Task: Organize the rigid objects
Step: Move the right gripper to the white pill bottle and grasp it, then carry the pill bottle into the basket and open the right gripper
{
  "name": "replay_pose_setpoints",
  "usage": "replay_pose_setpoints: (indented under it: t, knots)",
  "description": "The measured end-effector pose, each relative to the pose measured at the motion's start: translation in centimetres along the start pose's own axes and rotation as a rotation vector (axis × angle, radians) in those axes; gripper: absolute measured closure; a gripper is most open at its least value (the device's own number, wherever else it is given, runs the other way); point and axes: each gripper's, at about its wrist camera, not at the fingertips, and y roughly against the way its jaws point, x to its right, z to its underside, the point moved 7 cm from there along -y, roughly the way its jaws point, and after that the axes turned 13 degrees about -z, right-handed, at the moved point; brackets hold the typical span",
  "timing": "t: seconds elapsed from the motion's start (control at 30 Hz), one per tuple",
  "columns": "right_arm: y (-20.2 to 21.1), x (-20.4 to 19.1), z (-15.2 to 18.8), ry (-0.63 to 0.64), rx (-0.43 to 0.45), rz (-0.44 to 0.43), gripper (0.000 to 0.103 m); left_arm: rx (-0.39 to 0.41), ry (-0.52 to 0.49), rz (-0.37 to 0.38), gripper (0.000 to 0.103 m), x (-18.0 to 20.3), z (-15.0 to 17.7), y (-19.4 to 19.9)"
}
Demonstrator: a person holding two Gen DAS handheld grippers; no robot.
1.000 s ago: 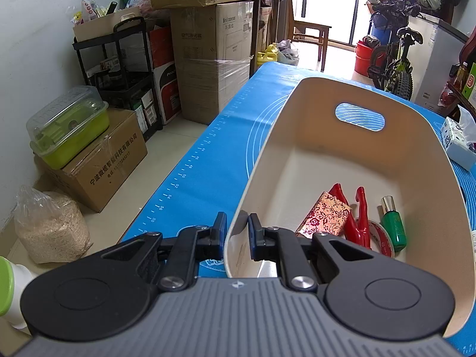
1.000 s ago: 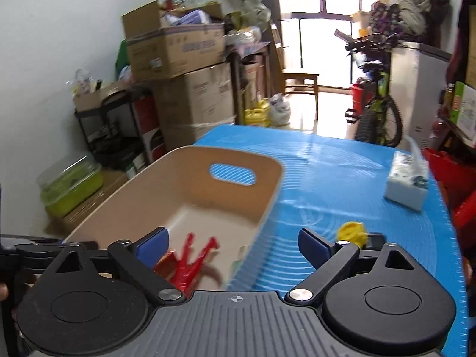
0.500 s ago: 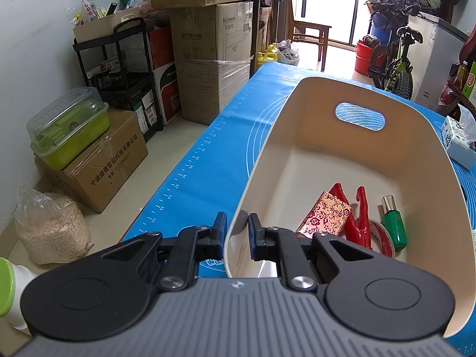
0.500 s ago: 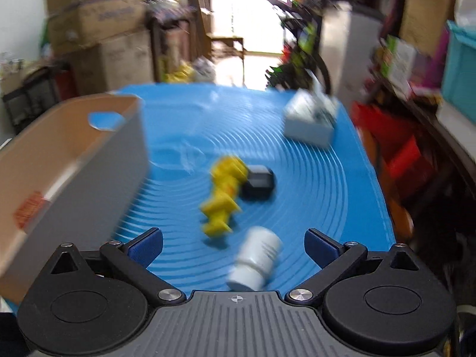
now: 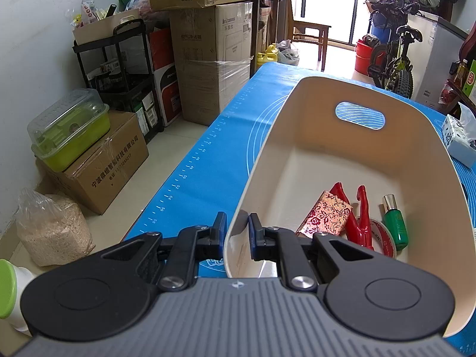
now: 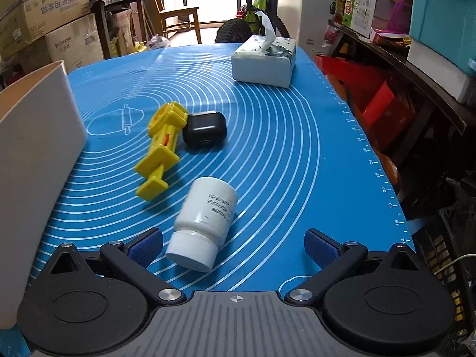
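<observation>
With the left tool [image 5: 235,229] clamped on the bin [image 5: 351,160] rim and the right tool [image 6: 233,245] wide open around the white bottle [image 6: 205,223] lying on the surface [image 6: 282,154], that round bottle could roll away if nudged off-centre.

- This is a room in a home that is used also as storage.
- Many cardboard boxes [image 5: 212,59] are stacked against the white wall, and a black shelf cart [image 5: 119,68] stands beside them.
- A small bicycle [image 5: 392,59] is parked near the bright glass door, close to a wooden chair [image 5: 309,35].
- A tissue pack [image 6: 264,61] lies on the table with the blue baking mat [image 6: 282,148].
- A bag of grain [image 5: 50,229] stands on the tiled floor.
</observation>
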Motion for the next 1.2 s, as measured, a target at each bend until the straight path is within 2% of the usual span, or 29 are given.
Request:
replay_pose_setpoints:
  t: [0.23, 0.3, 0.37, 0.43, 0.47, 0.57, 0.7, 0.87, 1.2]
  knots:
    - [-0.7, 0.2, -0.8, 0.025, 0.017, 0.022, 0.005, 0.000, 0.000, 0.000, 0.085, 0.0, 0.0, 0.0]
    - [-0.7, 0.2, -1.0, 0.024, 0.028, 0.026, 0.019, 0.000, 0.000, 0.000, 0.085, 0.0, 0.0, 0.0]
    - [-0.7, 0.1, -1.1, 0.004, 0.028, -0.004, 0.028, 0.000, 0.000, 0.000, 0.085, 0.0, 0.0, 0.0]
    - [-0.9, 0.2, -1.0, 0.009, 0.018, 0.000, 0.036, 0.000, 0.000, 0.000, 0.085, 0.0, 0.0, 0.0]
    - [-0.8, 0.1, -1.0, 0.023, 0.020, 0.007, 0.045, 0.000, 0.000, 0.000, 0.085, 0.0, 0.0, 0.0]
    - [-0.7, -0.1, -0.8, 0.050, 0.020, 0.005, 0.058, 0.000, 0.000, 0.000, 0.085, 0.0, 0.0, 0.0]
    - [-0.3, -0.2, -1.0, 0.061, 0.017, 0.001, 0.059, 0.000, 0.000, 0.000, 0.085, 0.0, 0.0, 0.0]
    - [0.8, -0.7, -1.8, 0.073, 0.056, -0.008, 0.059, 0.001, -0.002, -0.001, 0.085, 0.1, 0.1, 0.0]
    - [4.9, -4.1, -6.1, 0.108, 0.201, -0.085, 0.059, 0.001, 0.000, 0.000, 0.085, 0.2, 0.1, 0.0]
